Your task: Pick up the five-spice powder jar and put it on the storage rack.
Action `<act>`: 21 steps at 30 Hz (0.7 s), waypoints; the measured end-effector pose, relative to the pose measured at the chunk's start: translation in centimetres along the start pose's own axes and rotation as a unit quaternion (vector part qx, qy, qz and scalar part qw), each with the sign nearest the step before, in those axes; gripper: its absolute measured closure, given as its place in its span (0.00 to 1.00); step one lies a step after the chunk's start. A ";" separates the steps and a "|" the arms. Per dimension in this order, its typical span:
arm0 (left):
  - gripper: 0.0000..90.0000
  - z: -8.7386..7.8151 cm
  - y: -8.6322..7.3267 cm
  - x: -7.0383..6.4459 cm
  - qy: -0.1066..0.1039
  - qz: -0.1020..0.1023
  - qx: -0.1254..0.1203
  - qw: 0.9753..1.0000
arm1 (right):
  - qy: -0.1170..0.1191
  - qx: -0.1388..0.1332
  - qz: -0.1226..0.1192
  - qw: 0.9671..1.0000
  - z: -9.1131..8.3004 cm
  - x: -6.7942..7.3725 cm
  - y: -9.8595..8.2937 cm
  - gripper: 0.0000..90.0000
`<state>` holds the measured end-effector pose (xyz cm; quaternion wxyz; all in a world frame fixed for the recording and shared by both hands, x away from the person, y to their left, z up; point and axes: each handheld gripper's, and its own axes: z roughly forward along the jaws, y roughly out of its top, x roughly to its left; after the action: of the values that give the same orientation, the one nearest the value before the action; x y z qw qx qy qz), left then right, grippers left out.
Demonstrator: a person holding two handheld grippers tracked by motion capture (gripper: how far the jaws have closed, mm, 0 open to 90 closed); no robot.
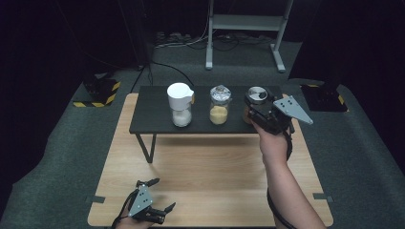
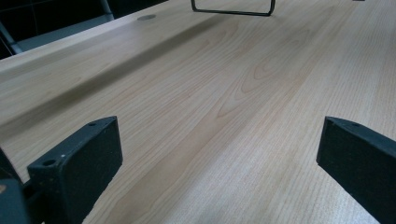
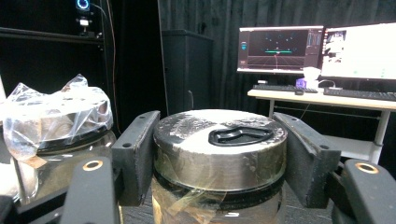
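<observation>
The right gripper [image 1: 258, 110] is closing its jaws on both sides of the metal lid [image 3: 219, 140] of the rightmost jar [image 1: 256, 101], which is standing upright at the right end of the dark shelf [image 1: 148, 114]. Just beside it, the plastic-covered jar [image 1: 219, 107] is sitting mid-shelf, with the white-lidded jar [image 1: 180, 104] further left; nothing is blocking the grip. The left gripper [image 1: 160, 195] is resting wide open over the bare wooden table [image 2: 224, 93], well apart.
</observation>
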<state>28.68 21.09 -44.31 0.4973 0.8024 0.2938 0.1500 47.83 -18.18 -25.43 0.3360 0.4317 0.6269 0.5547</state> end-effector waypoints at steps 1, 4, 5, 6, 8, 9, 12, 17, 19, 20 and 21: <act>0.01 0.0 0.0 0.0 0.000 -0.001 -0.001 1.000 | 0.000 0.000 0.001 1.000 0.0 0.0 0.0 0.38; 0.01 0.0 0.0 0.0 0.000 0.000 0.000 1.000 | 0.001 0.000 0.001 1.000 0.0 -0.1 0.0 0.38; 0.01 0.0 0.0 0.0 0.000 0.000 0.000 1.000 | 0.001 0.001 0.001 1.000 0.0 -0.1 0.0 0.38; 0.01 0.0 0.0 0.0 0.000 0.000 0.000 1.000 | 0.002 0.002 0.000 1.000 0.1 -0.1 0.0 0.38; 0.01 0.0 0.0 0.0 0.000 0.000 0.000 1.000 | 0.002 0.003 -0.001 1.000 0.1 -0.1 0.0 0.38; 0.01 0.0 0.0 0.0 0.000 0.000 0.000 1.000 | 0.001 0.004 -0.001 1.000 0.1 -0.1 0.0 0.38; 0.01 0.0 0.0 0.0 -0.001 0.000 0.000 1.000 | 0.000 0.006 -0.003 1.000 0.1 -0.1 0.0 0.38; 0.01 0.0 0.0 0.0 -0.001 0.000 -0.001 1.000 | 0.004 0.014 0.001 1.000 0.2 0.0 0.0 0.34; 0.01 0.0 0.0 0.0 -0.002 0.000 -0.001 1.000 | 0.007 0.014 0.002 1.000 0.3 0.1 0.0 0.30; 0.01 0.0 0.0 0.0 -0.002 0.000 -0.001 1.000 | 0.007 0.015 0.003 1.000 0.3 0.1 0.0 0.28; 0.01 0.0 0.0 0.0 -0.002 0.000 -0.001 1.000 | 0.005 0.016 0.003 1.000 0.3 0.2 0.0 0.25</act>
<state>28.68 21.12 -44.31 0.4988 0.8021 0.2928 0.1488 48.05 -17.83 -25.48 0.3241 0.4361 0.6364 0.5475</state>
